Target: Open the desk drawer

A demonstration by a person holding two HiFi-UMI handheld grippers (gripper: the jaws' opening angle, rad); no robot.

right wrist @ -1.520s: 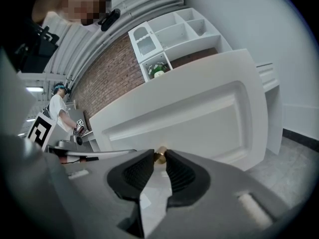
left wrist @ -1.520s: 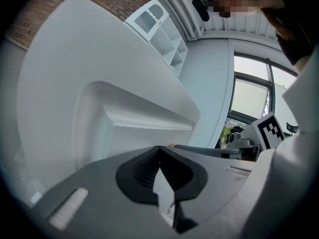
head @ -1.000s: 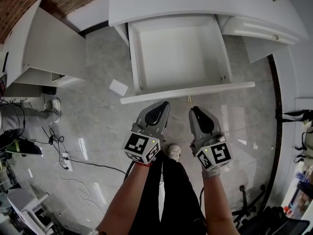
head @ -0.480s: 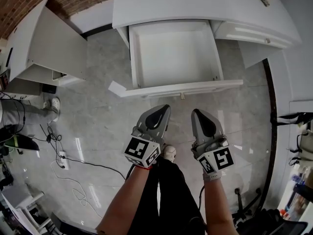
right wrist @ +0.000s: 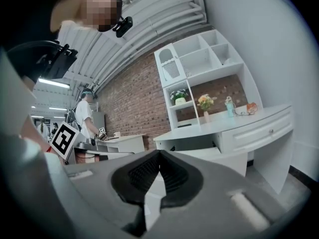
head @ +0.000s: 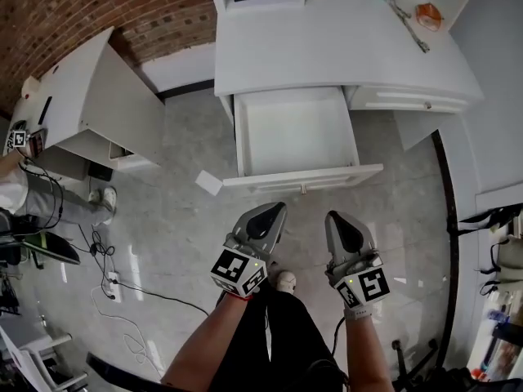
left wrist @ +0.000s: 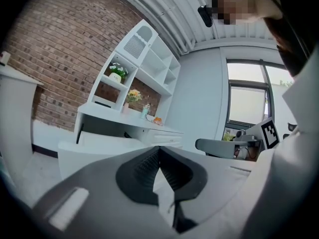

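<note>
Drawer (head: 302, 176) stands wide open under counter (head: 343, 51), so task looks done. Left gripper (head: 270, 212) & right gripper (head: 337, 219): fingers together, empty, near side, clear of drawer.

Desk (head: 343, 51) standing far, drawer (head: 296, 137) sitting pulled out; left gripper (head: 272, 209) and right gripper (head: 336, 217) hovering side by side nearer, clear of it.

Bystander (head: 42, 199) (left edge) is cut off.

Matt drawer (head: 298, 137), glossy floor (head: 176, 219), rough brick wall (head: 122, 6)
</note>
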